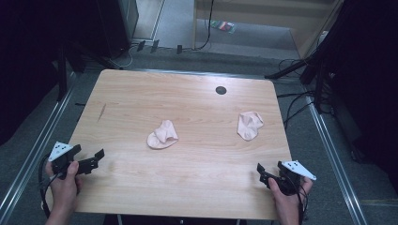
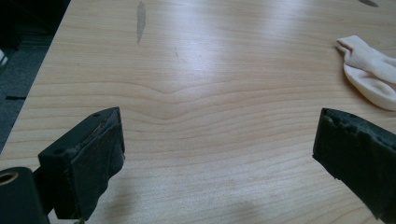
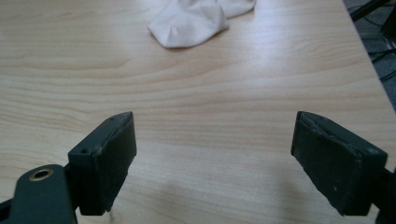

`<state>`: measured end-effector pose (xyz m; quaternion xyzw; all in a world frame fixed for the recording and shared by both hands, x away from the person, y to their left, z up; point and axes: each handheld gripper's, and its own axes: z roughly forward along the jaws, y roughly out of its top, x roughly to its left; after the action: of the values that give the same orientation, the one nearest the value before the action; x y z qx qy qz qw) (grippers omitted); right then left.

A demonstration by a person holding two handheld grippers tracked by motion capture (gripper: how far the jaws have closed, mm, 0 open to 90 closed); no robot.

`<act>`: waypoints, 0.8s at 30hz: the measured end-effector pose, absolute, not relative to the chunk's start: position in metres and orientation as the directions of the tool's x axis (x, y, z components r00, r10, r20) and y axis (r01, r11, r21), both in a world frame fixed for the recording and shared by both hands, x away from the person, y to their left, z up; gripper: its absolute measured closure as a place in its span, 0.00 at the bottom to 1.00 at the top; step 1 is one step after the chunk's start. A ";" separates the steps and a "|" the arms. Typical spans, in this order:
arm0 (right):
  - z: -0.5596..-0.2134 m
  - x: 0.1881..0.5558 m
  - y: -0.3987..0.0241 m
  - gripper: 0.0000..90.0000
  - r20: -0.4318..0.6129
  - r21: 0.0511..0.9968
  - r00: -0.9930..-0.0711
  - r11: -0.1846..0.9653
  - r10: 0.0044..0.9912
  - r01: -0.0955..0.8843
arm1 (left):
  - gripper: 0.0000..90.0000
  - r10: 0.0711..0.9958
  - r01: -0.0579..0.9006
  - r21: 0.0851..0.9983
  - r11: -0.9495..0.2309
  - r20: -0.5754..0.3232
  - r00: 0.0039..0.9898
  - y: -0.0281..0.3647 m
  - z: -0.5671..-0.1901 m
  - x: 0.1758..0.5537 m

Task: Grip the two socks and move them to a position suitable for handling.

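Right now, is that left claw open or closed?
Open: the left gripper has its jaws wide apart over bare table, nothing between them.

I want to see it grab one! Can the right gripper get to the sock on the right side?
Probably yes: the right gripper has its jaws open and empty, and only bare table lies between it and the right sock.

Both hands are bare, no sleeves in sight. The left gripper [image 1: 94, 159] and the right gripper [image 1: 264, 172] are black, each topped behind its jaws by a grey three-cornered plate (dotted with small dark marks). Worn, scuffed pads [image 3: 114, 161] line the jaws; a brass-ringed hole sits below them.
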<state>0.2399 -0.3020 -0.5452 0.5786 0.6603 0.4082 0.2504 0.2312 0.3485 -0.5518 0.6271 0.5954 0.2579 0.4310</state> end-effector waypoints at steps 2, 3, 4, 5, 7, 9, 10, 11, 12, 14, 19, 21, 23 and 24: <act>-0.541 0.240 -0.302 0.16 0.152 0.838 -0.200 -0.019 0.968 0.545 | 0.02 0.969 0.526 0.846 0.082 -0.191 0.156 0.348 -0.552 0.231; -0.539 0.240 -0.302 0.16 0.158 0.840 -0.199 -0.026 0.967 0.542 | 0.02 0.969 0.526 0.846 0.082 -0.191 0.156 0.349 -0.552 0.231; -0.536 0.241 -0.301 0.16 0.153 0.845 -0.200 -0.023 0.968 0.535 | 0.02 0.969 0.526 0.847 0.082 -0.192 0.156 0.349 -0.552 0.231; -0.532 0.241 -0.298 0.16 0.149 0.845 -0.193 -0.024 0.970 0.534 | 0.02 0.970 0.527 0.846 0.082 -0.190 0.153 0.348 -0.552 0.231; -0.525 0.242 -0.293 0.15 0.143 0.853 -0.195 -0.021 0.970 0.521 | 0.02 0.973 0.525 0.846 0.087 -0.186 0.139 0.348 -0.552 0.232; -0.517 0.244 -0.287 0.15 0.155 0.852 -0.216 -0.020 0.964 0.523 | 0.02 0.973 0.521 0.849 0.087 -0.184 0.138 0.348 -0.552 0.231; -0.513 0.248 -0.283 0.15 0.159 0.847 -0.219 -0.019 0.963 0.531 | 0.02 0.973 0.520 0.850 0.087 -0.185 0.139 0.348 -0.552 0.231; -0.509 0.251 -0.279 0.15 0.149 0.846 -0.227 -0.005 0.962 0.534 | 0.02 0.973 0.520 0.850 0.087 -0.185 0.140 0.348 -0.552 0.231; -0.506 0.253 -0.277 0.15 0.144 0.844 -0.231 0.002 0.962 0.536 | 0.02 0.972 0.520 0.850 0.088 -0.188 0.142 0.348 -0.552 0.231; -0.500 0.260 -0.271 0.15 0.133 0.846 -0.242 0.018 0.961 0.533 | 0.02 0.971 0.520 0.850 0.087 -0.188 0.145 0.348 -0.552 0.231; -0.494 0.284 -0.257 0.17 0.080 0.847 -0.270 0.077 0.960 0.525 | 0.02 0.971 0.521 0.849 0.088 -0.190 0.146 0.348 -0.552 0.231; -0.496 0.296 -0.253 0.17 0.072 0.839 -0.268 0.087 0.961 0.538 | 0.02 0.971 0.524 0.847 0.092 -0.193 0.140 0.348 -0.552 0.232; -0.499 0.306 -0.248 0.18 0.068 0.827 -0.271 0.097 0.960 0.553 | 0.03 0.972 0.527 0.845 0.092 -0.192 0.138 0.348 -0.552 0.232; -0.501 0.311 -0.246 0.18 0.070 0.822 -0.268 0.097 0.961 0.562 | 0.03 0.971 0.527 0.845 0.092 -0.193 0.138 0.348 -0.552 0.232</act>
<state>0.3113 -0.2464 -0.5011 0.5480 0.6946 0.3890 0.2567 0.2323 0.3483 -0.5520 0.6216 0.6028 0.2596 0.4276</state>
